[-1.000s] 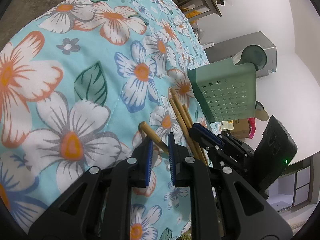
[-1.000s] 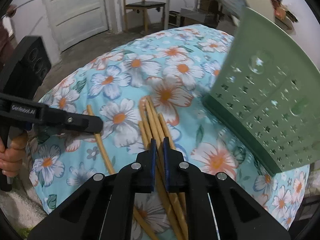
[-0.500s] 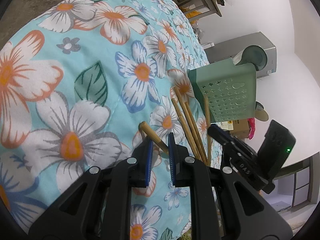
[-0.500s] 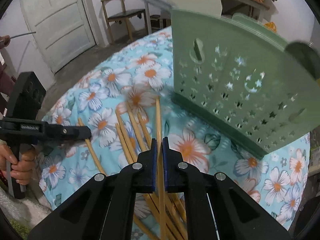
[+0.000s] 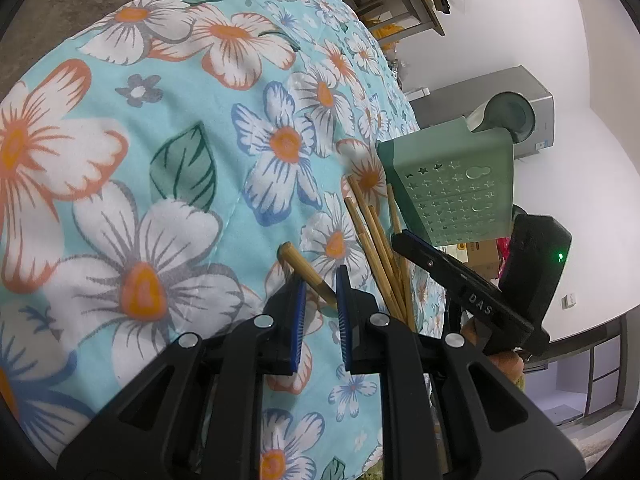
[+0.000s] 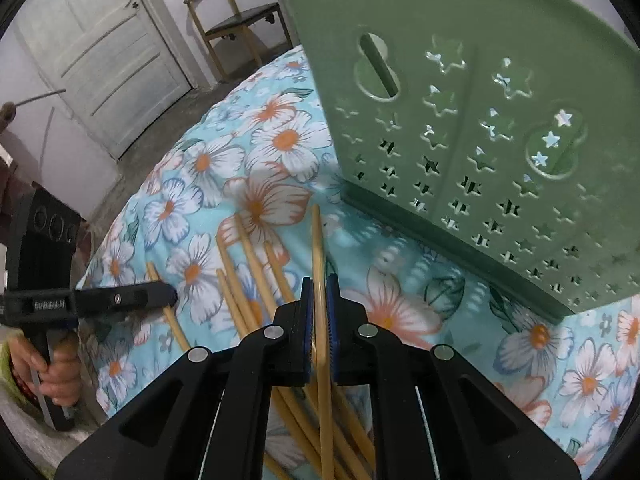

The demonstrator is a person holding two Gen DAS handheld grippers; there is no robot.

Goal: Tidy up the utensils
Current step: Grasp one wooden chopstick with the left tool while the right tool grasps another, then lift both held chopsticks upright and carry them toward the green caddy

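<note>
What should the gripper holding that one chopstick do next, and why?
Probably lift it toward the top of the green plastic star-holed holder. The right gripper has one bamboo chopstick between its blue pads, its jaws now opening slightly, and the holder stands just beyond. The other loose chopsticks lie on the floral cloth.

Loose bundle of bamboo chopsticks (image 6: 248, 276) fanned on floral cloth, one chopstick (image 6: 320, 292) angled above them toward green perforated holder (image 6: 480, 132) standing just beyond, another stick (image 5: 306, 272) apart, tip raised
</note>
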